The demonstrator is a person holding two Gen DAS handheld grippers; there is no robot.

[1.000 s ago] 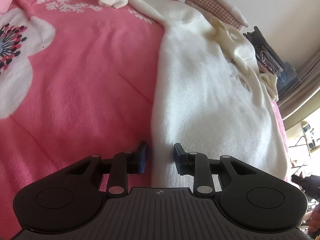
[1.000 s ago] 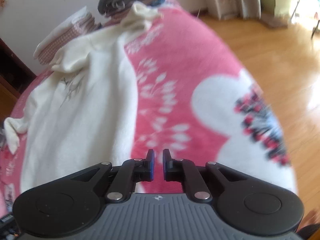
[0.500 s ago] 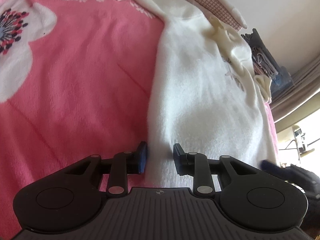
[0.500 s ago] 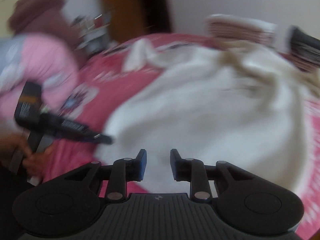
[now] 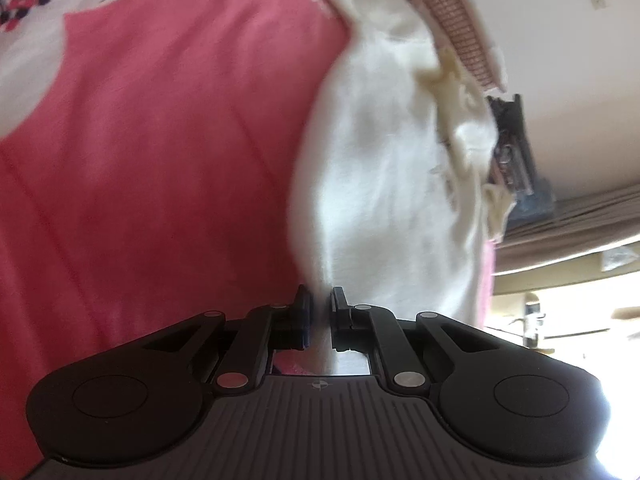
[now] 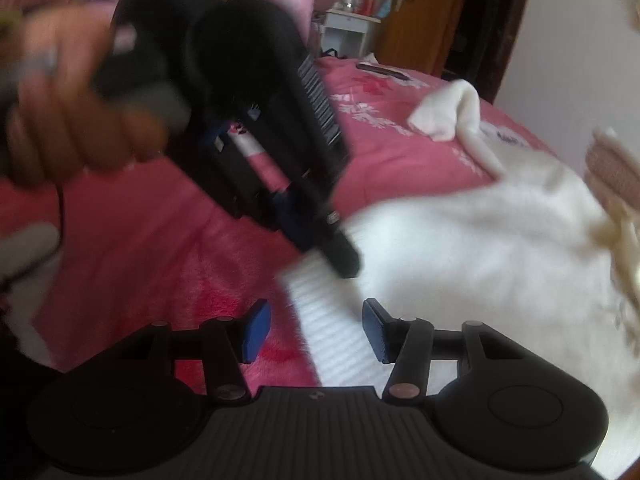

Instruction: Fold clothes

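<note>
A cream-white sweater [image 5: 380,160] lies flat on the pink flowered bedspread [image 5: 160,160]. My left gripper [image 5: 318,312] is shut on the near edge of its hem, with white cloth pinched between the fingers. In the right wrist view the sweater [image 6: 480,260] fills the right side, and its ribbed hem [image 6: 332,320] lies between the fingers of my open right gripper [image 6: 316,328]. The left gripper [image 6: 340,258], held by a hand [image 6: 60,120], bites the hem corner just ahead of the right one. One sleeve cuff [image 6: 448,112] lies farther back.
A folded checked cloth [image 5: 456,28] and a dark stack of clothes [image 5: 516,144] sit past the sweater by the wall. Pink bedspread [image 6: 160,240] spreads to the left. A wooden door [image 6: 420,12] and a white stand [image 6: 348,28] are behind the bed.
The left gripper went from open to shut on the sweater's hem. The right gripper swung from the far side of the bed round to the hem and opened wider.
</note>
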